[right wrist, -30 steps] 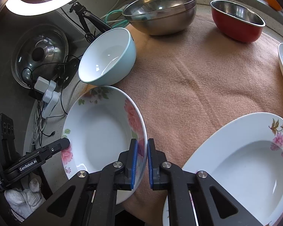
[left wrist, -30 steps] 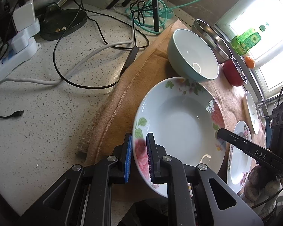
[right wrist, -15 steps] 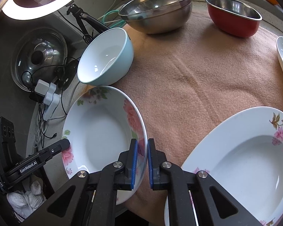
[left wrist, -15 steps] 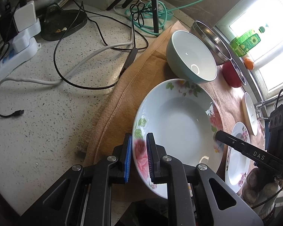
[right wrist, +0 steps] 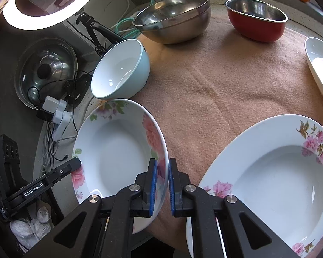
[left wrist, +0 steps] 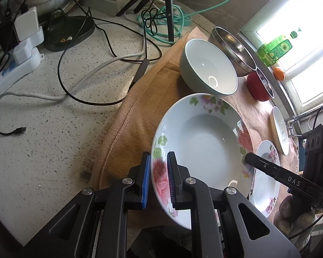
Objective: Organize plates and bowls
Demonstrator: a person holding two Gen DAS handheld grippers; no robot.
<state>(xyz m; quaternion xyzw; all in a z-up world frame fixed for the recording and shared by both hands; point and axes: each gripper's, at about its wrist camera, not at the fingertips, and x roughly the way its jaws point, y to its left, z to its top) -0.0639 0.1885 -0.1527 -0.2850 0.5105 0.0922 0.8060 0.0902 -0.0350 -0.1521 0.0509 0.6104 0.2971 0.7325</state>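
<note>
Left tool: clamped on the rose plate at its near rim.
Right tool: clamped on the opposite rim.
Plate position: tilted above the brown cloth, beside the second floral plate.
Technique: keep both grips level; lower it squarely onto that plate.

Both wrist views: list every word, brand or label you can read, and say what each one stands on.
"DAS" in white letters on the black finger of the right gripper, seen in the left wrist view.
"GenRobot.AI" in white letters on the black finger of the left gripper, seen in the right wrist view.
The green bottle on the window sill has a label with a sunflower picture; its print is too small to read.
No other text is legible.
</note>
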